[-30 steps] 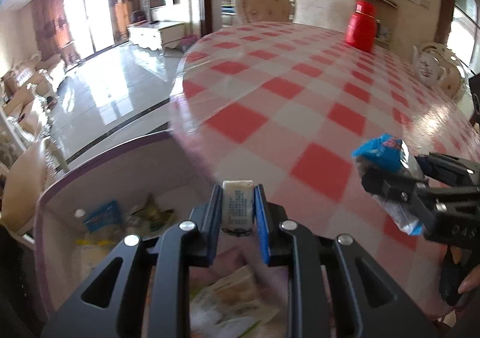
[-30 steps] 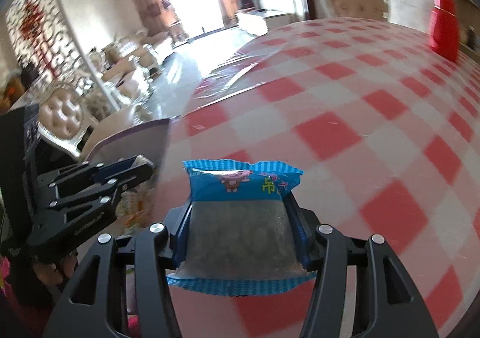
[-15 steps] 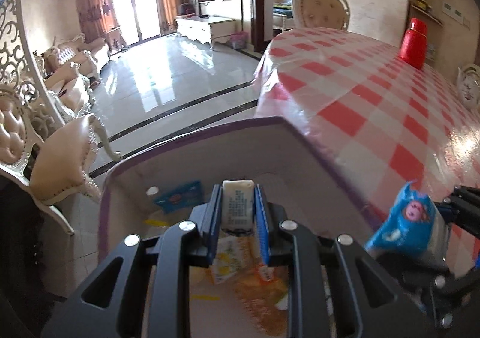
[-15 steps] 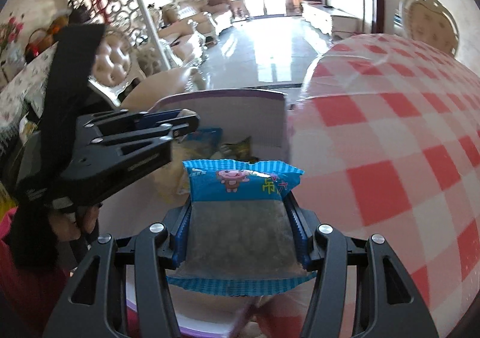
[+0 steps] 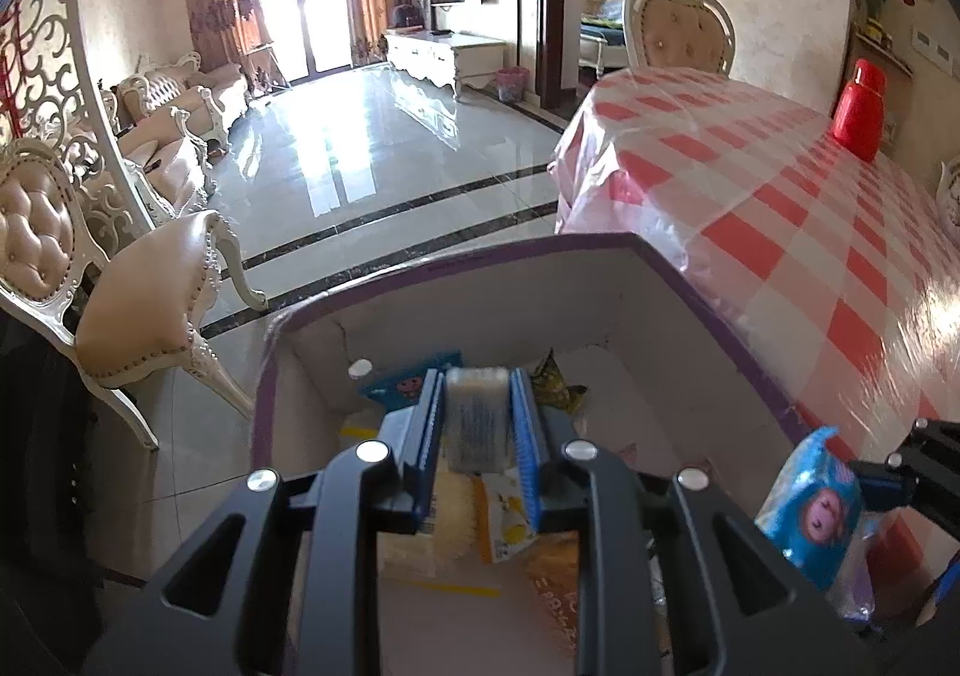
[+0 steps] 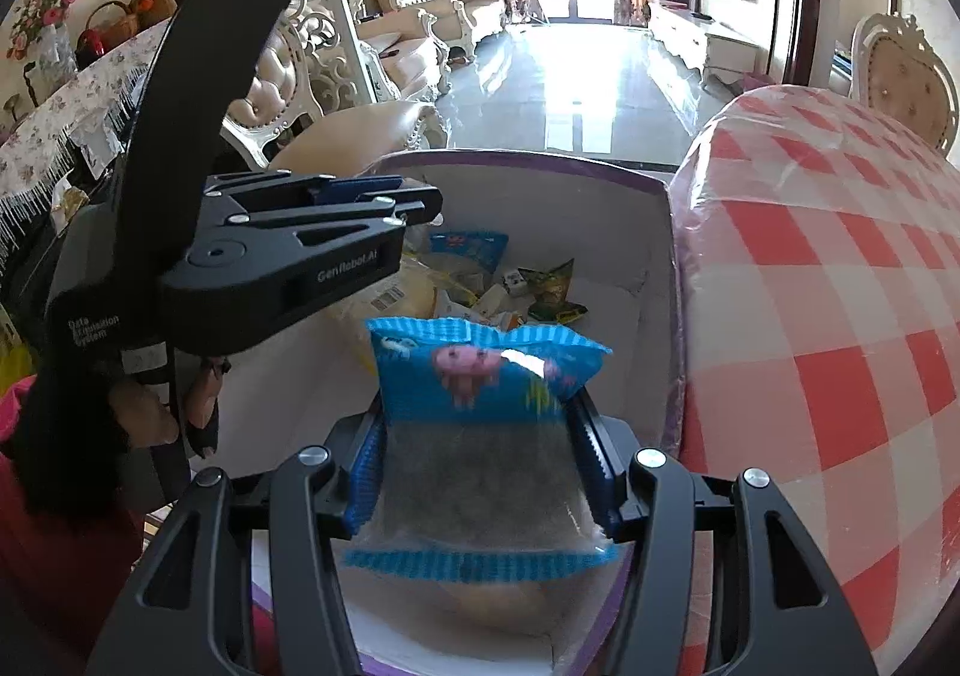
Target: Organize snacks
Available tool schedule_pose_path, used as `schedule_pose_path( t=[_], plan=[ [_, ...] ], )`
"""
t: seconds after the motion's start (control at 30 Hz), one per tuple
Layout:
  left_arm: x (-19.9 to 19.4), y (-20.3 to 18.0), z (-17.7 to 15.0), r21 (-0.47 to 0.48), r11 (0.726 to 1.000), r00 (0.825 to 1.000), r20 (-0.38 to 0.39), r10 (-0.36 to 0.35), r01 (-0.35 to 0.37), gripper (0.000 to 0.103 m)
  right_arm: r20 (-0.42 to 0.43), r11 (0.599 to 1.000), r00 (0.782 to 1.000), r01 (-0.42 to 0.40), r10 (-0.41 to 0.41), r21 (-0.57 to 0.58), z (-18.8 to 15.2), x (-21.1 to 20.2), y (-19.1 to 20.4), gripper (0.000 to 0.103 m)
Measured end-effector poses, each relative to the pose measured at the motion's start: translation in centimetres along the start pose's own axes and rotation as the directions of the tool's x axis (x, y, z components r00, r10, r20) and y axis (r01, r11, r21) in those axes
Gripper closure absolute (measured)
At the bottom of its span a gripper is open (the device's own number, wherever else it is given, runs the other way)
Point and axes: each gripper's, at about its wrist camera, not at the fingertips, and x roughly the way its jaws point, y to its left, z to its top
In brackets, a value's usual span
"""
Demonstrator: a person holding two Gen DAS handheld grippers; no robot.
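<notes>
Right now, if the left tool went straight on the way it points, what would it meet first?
Probably the snacks piled in the box: the left tool, gripping a small white packet, aims down into it. Depth is unclear.

Red-and-white checked table under clear plastic, red container at far edge.

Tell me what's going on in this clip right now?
A person is sorting snacks with two handheld grippers. The left gripper is shut on a small white snack bar, and the right gripper is shut on a blue snack packet. Both hang over the open purple-rimmed box beside the checkered table; several snacks already lie inside. Neither item has been released.
</notes>
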Motion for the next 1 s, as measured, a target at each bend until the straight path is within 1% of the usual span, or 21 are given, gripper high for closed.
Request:
schedule_pose_path(
  t=[0.03, 0.07, 0.13, 0.17, 0.2, 0.23, 0.27, 0.3, 0.33, 0.37, 0.43, 0.5, 0.57, 0.63, 0.7, 0.77, 0.8, 0.83, 0.9, 1.0],
  plan=[
    [-0.2, 0.2, 0.0, -0.004, 1.000, 1.000, 0.007, 0.003, -0.003, 0.075, -0.002, 1.000, 1.000, 0.000, 0.000, -0.003, 0.0, 0.0, 0.0, 0.049],
    [-0.3, 0.4, 0.0, -0.007, 1.000, 1.000, 0.016, 0.005, -0.005, 0.070, -0.004, 1.000, 1.000, 0.000, 0.000, -0.006, 0.1, 0.2, 0.0, 0.049],
    [-0.7, 0.6, 0.1, -0.008, 1.000, 0.999, 0.045, 0.012, -0.012, 0.049, -0.009, 1.000, 1.000, 0.000, 0.000, -0.011, 0.1, 0.4, 0.3, 0.048],
    [-1.0, 0.6, 0.1, -0.001, 1.000, 0.997, 0.071, 0.007, -0.007, 0.021, -0.014, 1.000, 1.000, 0.000, 0.000, -0.020, 0.1, 0.5, 0.4, 0.048],
    [-1.2, 0.6, 0.1, 0.008, 1.000, 0.996, 0.092, 0.000, -0.001, 0.004, -0.019, 1.000, 1.000, -0.002, 0.002, -0.028, 0.1, 0.6, 0.6, 0.046],
    [-1.5, 0.5, 0.2, 0.022, 1.000, 0.994, 0.113, 0.005, -0.008, 0.001, -0.026, 0.999, 1.000, -0.003, 0.003, -0.033, 0.1, 0.7, 0.8, 0.037],
    [-1.5, 0.4, 0.2, 0.029, 0.999, 0.994, 0.107, 0.029, -0.032, 0.001, -0.028, 0.999, 1.000, -0.008, 0.007, -0.032, 0.1, 0.8, 1.0, 0.024],
    [-1.3, 0.4, 0.3, 0.030, 0.998, 0.995, 0.092, 0.043, -0.046, 0.001, -0.023, 1.000, 1.000, -0.009, 0.009, -0.030, 0.2, 0.7, 1.1, 0.019],
    [-0.9, 0.5, 0.3, 0.025, 0.998, 0.996, 0.065, 0.053, -0.055, 0.001, -0.015, 1.000, 1.000, -0.004, 0.004, -0.031, 0.2, 0.6, 1.1, 0.016],
    [-0.6, 0.7, 0.3, 0.010, 0.999, 0.998, 0.043, 0.049, -0.049, 0.001, -0.016, 0.999, 1.000, 0.003, -0.003, -0.034, 0.3, 0.5, 1.1, 0.016],
    [-0.5, 1.2, 0.2, -0.016, 0.999, 0.999, 0.037, 0.039, -0.038, 0.001, -0.035, 0.999, 0.999, 0.025, -0.027, -0.038, 0.2, 0.5, 1.0, 0.016],
    [-0.9, 1.4, 0.3, -0.027, 0.999, 0.998, 0.056, 0.041, -0.039, 0.001, -0.042, 0.995, 0.995, 0.092, -0.093, -0.041, 0.1, 0.4, 0.9, 0.016],
    [-1.8, 1.6, 0.6, -0.052, 0.996, 0.994, 0.084, 0.075, -0.071, 0.001, -0.033, 0.984, 0.984, 0.171, -0.172, -0.042, 0.1, 0.1, 0.8, 0.016],
    [-2.6, 1.5, 0.8, -0.069, 0.990, 0.988, 0.092, 0.128, -0.121, 0.001, -0.010, 0.975, 0.976, 0.217, -0.218, -0.039, 0.2, -0.6, 0.7, 0.016],
    [-2.9, 1.4, 0.9, -0.070, 0.983, 0.981, 0.077, 0.177, -0.171, 0.001, 0.004, 0.977, 0.977, 0.214, -0.214, -0.022, 0.3, -1.1, 0.5, 0.016],
    [-2.7, 1.1, 0.9, -0.069, 0.968, 0.969, 0.030, 0.245, -0.243, 0.001, 0.005, 0.979, 0.979, 0.203, -0.203, 0.004, 0.6, -1.4, 0.0, 0.016],
    [-2.5, 1.1, 0.8, -0.070, 0.963, 0.965, 0.009, 0.262, -0.261, 0.001, 0.002, 0.978, 0.978, 0.207, -0.207, 0.017, 0.6, -1.5, -0.2, 0.016],
    [-2.3, 1.1, 0.7, -0.073, 0.962, 0.964, -0.021, 0.264, -0.265, 0.001, -0.009, 0.976, 0.976, 0.216, -0.215, 0.033, 0.7, -1.5, -0.4, 0.016],
    [-1.7, 1.4, 0.6, -0.089, 0.970, 0.972, -0.082, 0.220, -0.227, 0.001, -0.031, 0.973, 0.975, 0.222, -0.220, 0.056, 0.8, -1.5, -0.6, 0.016],
    [-0.8, 2.1, 0.4, -0.127, 0.976, 0.977, -0.142, 0.157, -0.175, 0.001, -0.068, 0.969, 0.972, 0.229, -0.223, 0.096, 1.0, -1.4, -1.2, 0.016]
  ],
)
